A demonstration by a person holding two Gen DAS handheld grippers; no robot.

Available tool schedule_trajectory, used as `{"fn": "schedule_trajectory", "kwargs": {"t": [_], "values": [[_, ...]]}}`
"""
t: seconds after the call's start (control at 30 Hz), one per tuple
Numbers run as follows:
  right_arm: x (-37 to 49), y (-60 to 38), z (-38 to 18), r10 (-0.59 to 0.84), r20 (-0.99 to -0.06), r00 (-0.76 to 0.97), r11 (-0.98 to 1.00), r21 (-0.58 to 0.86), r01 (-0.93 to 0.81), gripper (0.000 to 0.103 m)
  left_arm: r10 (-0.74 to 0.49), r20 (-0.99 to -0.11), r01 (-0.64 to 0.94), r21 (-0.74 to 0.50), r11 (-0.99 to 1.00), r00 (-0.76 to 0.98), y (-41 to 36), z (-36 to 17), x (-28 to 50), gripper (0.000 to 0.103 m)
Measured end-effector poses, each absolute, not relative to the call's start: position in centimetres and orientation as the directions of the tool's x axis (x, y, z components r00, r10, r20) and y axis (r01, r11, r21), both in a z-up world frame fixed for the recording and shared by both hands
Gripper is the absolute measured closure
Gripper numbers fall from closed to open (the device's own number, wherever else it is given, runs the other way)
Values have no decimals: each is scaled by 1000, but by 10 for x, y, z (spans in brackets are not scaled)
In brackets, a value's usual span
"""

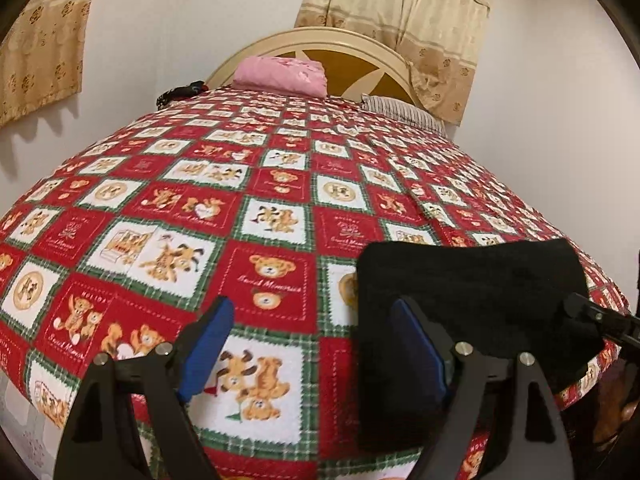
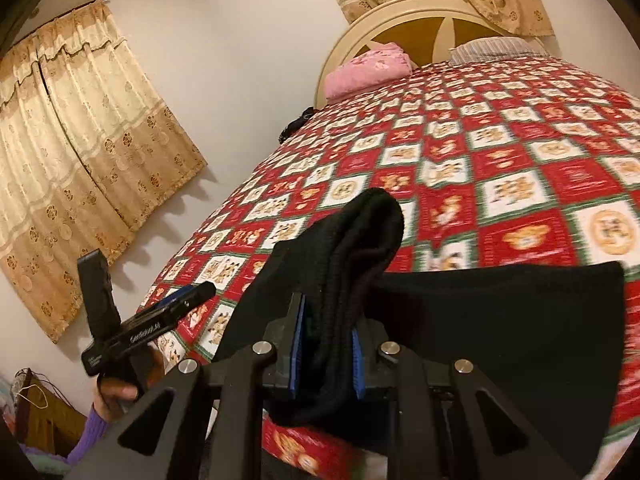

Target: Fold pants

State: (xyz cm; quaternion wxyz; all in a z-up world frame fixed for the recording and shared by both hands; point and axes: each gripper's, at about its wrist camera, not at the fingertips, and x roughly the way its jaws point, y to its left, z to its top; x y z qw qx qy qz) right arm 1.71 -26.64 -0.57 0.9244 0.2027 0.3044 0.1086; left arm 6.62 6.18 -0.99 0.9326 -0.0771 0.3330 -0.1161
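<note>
While the black knitted pants (image 2: 500, 320) lie at the near edge of the red teddy-bear patchwork bed cover (image 1: 280, 184), the right gripper (image 2: 328, 344) has its jaws clenched on a bunched fold. The left gripper (image 1: 312, 344), jaws released, hovers just left of the fabric.

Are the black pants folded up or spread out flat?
Partly folded: the right claw pinches a bunched layer of the black pants above the bedspread.

Bed: wore a red checked teddy-bear quilt (image 1: 280, 184).
Near edge: black pants (image 1: 480, 300) lay there.
Headboard end: pink folded bundle (image 1: 280, 74), striped pillow (image 1: 404, 110).
</note>
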Motion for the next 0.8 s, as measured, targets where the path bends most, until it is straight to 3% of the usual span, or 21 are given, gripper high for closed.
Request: {"fn": "schedule_trajectory", "kwargs": {"t": [0.4,0.67,0.8], "values": [[-22,-325,-5,263,-527,808,900,436,-9,83,-291,-627,215,-196,957,723,29,-8,76,18],[-28,-343,-23,146,-606,782,942,326,78,83,-287,-653,261,-140,955,701,-1,-9,76,18],[-28,-352,-36,145,-614,776,934,344,98,83,-298,-656,277,-140,951,693,-9,-7,76,18]]}}
